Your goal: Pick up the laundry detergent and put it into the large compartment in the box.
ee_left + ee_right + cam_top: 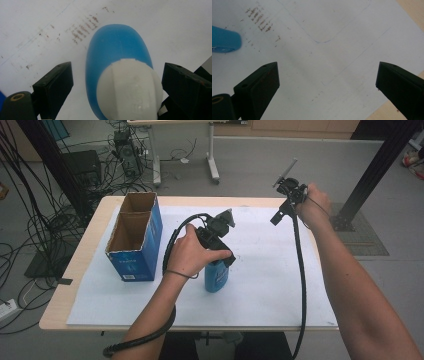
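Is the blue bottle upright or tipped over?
Upright: the bottle stands on its base on the sheet, white cap up between the left gripper's spread fingers.

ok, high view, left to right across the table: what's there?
blue cardboard box → left gripper poised over the blue bottle → right gripper, held up near the table's far right edge.
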The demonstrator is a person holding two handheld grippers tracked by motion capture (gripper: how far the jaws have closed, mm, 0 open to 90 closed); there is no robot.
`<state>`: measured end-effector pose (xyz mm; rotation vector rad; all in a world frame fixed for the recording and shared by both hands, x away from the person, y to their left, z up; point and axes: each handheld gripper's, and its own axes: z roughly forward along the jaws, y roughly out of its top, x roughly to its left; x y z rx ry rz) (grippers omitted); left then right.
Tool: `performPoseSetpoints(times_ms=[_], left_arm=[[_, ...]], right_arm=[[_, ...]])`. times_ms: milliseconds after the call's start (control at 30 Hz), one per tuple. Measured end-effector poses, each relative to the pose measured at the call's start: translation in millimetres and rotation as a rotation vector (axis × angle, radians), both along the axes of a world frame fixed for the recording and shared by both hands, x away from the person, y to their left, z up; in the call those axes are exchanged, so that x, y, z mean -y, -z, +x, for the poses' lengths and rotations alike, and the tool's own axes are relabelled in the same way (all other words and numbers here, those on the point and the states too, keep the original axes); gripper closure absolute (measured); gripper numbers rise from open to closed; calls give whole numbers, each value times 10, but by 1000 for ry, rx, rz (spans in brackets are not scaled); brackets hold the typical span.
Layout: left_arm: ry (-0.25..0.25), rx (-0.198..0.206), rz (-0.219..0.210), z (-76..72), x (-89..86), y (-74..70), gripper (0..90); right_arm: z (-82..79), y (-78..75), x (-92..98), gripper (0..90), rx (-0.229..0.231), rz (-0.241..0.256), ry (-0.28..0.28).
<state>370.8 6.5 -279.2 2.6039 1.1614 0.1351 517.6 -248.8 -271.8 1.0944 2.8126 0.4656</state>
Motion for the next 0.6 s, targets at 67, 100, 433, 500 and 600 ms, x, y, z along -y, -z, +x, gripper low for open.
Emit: performPoseSetpoints(times_ms=[67,100,433,500,600], left_arm=[[0,0,2,5,2,3,115],[1,-1,6,8,2,5,116],[-1,-5,7,11,14,15,137],[-3,-7,6,11,16,15,141],[-2,-5,9,9,13,10,150]], right_arm=[[-3,-4,0,47,-5,-2,3],[-3,-5,2,46,-4,-2,3],[-8,-6,19,46,-1,1,4],[-10,-10,12,47,-3,4,7],[-8,-10,8,47,3,3,1]])
